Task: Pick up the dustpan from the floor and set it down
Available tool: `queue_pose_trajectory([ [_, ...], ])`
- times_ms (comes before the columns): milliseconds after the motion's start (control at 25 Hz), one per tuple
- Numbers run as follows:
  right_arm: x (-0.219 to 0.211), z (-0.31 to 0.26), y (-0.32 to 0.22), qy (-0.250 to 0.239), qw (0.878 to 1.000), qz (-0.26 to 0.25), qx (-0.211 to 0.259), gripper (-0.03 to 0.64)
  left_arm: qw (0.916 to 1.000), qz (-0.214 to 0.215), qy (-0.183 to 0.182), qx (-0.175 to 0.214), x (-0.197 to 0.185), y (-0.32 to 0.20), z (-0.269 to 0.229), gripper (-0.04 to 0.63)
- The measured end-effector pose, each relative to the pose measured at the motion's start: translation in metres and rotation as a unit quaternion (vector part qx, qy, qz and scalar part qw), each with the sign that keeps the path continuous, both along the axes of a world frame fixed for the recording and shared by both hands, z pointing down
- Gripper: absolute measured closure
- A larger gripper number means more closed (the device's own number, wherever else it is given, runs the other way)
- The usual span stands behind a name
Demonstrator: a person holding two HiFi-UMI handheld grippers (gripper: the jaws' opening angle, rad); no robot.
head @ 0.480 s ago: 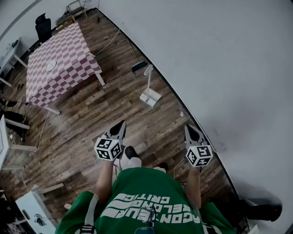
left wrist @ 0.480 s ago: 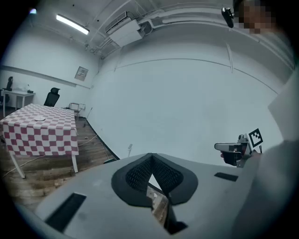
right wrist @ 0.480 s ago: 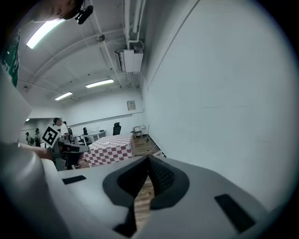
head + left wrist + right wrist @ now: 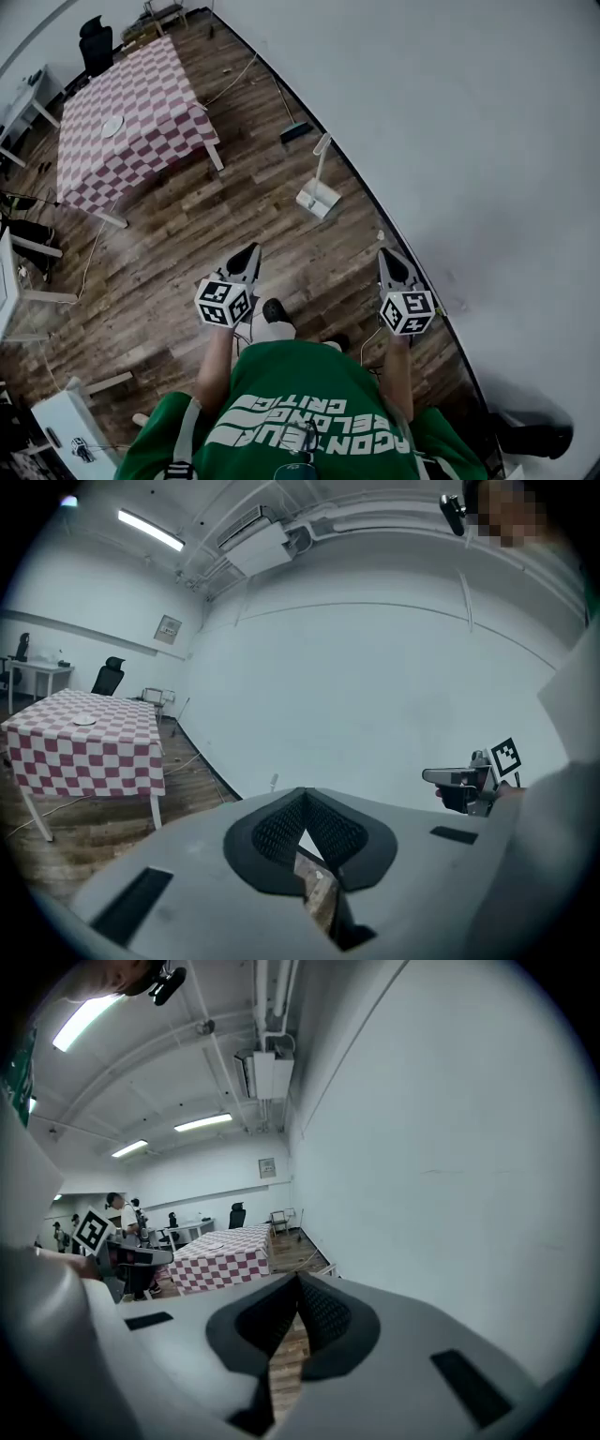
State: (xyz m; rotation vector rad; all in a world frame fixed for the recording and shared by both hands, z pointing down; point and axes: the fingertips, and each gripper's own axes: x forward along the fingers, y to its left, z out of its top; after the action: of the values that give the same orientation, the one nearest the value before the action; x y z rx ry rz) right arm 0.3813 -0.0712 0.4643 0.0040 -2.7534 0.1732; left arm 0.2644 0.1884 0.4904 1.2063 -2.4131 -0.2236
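Dustpan [image 4: 319, 199] shows slightly further right than before, left tool [image 4: 251, 251] and right tool [image 4: 384, 255] both clenched empty.

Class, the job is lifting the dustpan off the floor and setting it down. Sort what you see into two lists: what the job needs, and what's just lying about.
Belongs to the job:
dustpan
left gripper, shut, empty
right gripper, shut, empty

Just lying about:
broom
checked table
plate
chair

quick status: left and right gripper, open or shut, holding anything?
Left gripper: shut, holding nothing.
Right gripper: shut, holding nothing.
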Motion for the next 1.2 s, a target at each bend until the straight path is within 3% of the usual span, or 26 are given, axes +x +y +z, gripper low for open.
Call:
queue_pose_trajectory([
  [400, -0.063, 0.007, 0.028, 0.013, 0.999, 0.033, 0.026, 0.608, 1.0000, 0.005, -0.006, -0.001, -0.059, 0.068, 0.004, 0.600],
  [880, -0.165, 0.020, 0.052, 0.030, 0.999, 0.008, 0.038, 0.609, 1.0000, -0.007, -0.004, -0.005, -0.139, 0.096, 0.014, 0.600],
  [1200, -0.277, 0.033, 0.048, 0.022, 0.999, 0.014, 0.038, 0.607, 0.9998, -0.015, -0.005, -0.015, -0.243, 0.105, 0.035, 0.600],
])
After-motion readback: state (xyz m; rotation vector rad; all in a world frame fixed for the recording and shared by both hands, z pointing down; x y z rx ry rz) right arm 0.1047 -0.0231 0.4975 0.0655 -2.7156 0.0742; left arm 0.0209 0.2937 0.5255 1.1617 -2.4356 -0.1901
